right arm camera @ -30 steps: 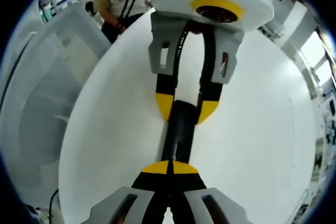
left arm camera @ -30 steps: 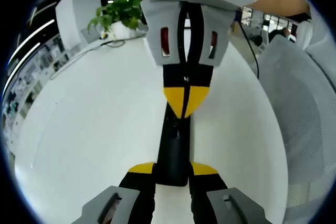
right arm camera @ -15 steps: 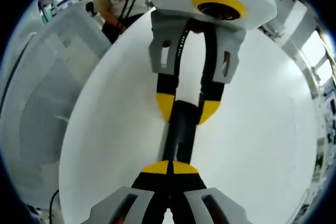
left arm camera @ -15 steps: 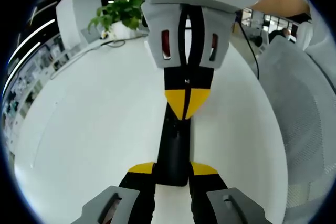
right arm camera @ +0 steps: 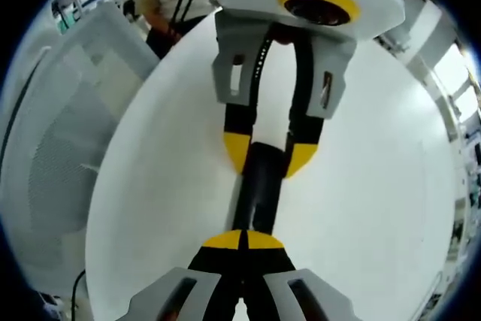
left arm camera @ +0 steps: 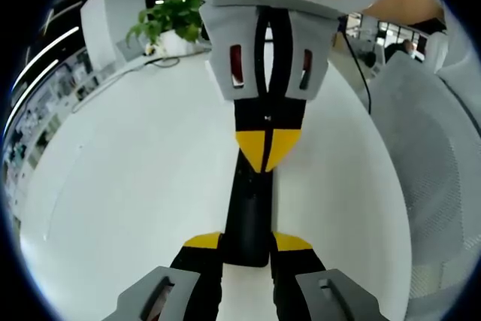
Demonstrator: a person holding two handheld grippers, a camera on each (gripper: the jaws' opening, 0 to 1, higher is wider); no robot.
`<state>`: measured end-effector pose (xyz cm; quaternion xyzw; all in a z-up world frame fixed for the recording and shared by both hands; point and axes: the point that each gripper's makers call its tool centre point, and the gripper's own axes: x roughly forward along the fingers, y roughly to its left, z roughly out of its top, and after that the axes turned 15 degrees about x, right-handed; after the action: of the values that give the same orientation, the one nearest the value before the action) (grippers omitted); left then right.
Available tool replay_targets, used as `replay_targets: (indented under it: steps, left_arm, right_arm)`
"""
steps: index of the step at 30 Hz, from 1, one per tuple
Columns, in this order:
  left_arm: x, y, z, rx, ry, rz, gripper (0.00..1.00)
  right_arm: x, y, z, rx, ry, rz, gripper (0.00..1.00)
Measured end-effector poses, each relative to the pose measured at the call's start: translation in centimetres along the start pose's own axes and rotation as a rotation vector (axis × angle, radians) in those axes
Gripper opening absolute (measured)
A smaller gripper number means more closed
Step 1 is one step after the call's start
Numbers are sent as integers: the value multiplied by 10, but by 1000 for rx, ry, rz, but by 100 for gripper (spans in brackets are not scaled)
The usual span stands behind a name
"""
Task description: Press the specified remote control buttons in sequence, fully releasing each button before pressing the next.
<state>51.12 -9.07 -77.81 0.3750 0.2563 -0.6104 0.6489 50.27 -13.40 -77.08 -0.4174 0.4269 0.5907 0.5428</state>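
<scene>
Black and slim, the remote control (left arm camera: pixel 249 219) lies on a white table (left arm camera: pixel 135 186), its near end clamped by the left gripper (left arm camera: pixel 248 244) to steady it while the right gripper (right arm camera: pixel 243 240), jaws together, presses down on it.

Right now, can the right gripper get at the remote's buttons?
Probably yes. The left gripper clamps one end of the remote, and the right gripper, jaws shut, already sits on the remote's top with nothing between.
</scene>
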Motion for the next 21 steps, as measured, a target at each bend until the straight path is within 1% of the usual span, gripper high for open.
replay_targets:
  steps: [9,10,11,12,13,18,21]
  left_arm:
    - [0,0,0,-1,-1,0,23]
    - [0,0,1,6,-2,2,23]
    - [0,-1,2,16,3,2,23]
    - [0,-2,2,8,4,0,23]
    - [0,-2,2,18,4,0,23]
    - [-1,-2,2,14,0,1,23]
    - [-1,-1,2,14,2,2,23]
  right_arm:
    - [0,0,0,6,2,0,0]
    - [5,-5,-2,1,10,-16,0]
    - [1,-2,-5,-32,33,18,0]
    - [2,-8,-4,-11,17,-15,0]
    - [3,-10,-4,-13,20,-20,0]
    - [4,-14,-5,-12,18,-19,0]
    - [4,-10,-4,-3,7,-17,0]
